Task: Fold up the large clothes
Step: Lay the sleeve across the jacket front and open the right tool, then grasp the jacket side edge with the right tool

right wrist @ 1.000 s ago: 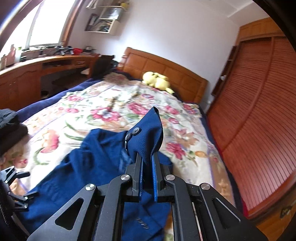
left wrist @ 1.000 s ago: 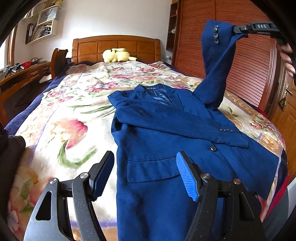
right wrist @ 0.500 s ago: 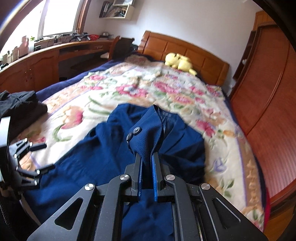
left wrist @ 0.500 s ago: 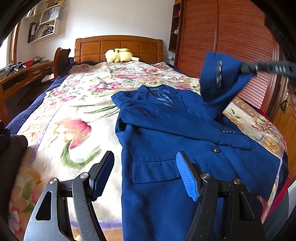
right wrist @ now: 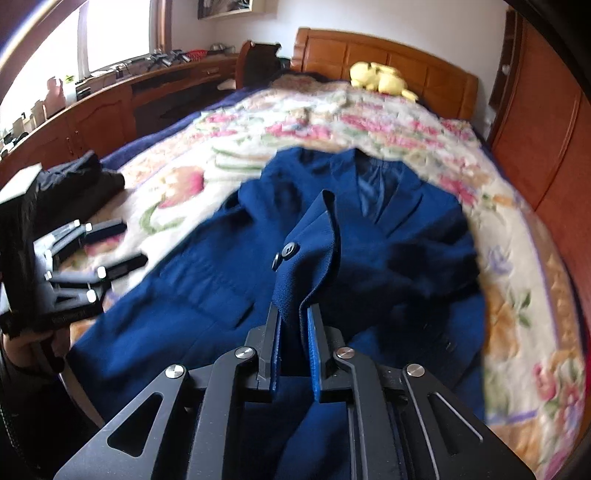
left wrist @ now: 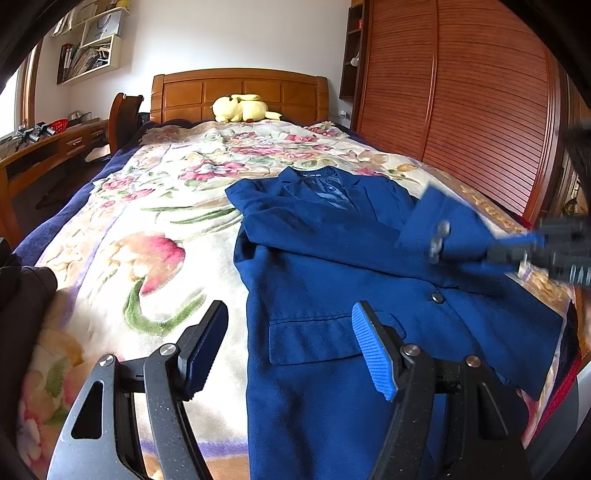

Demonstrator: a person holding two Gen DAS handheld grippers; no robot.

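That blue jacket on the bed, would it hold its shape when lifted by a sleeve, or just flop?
Probably flop: the sleeve cuff bends and droops where the right gripper pinches it. The blue blazer lies flat with soft creases on the floral blanket, so it likely drapes. Its thick cloth suggests moderate weight, though that is a guess.

Daylight fills the room, coming from the window [right wrist: 110,33], which is blown out to white. Shadows are soft. Both views bend strongly toward black fisheye corners. In the left view the sleeve [left wrist: 436,229] and right gripper [left wrist: 535,247] smear with motion blur. The right view blurs across the quilt [right wrist: 369,122]; its own fingers [right wrist: 314,354] stay sharp.
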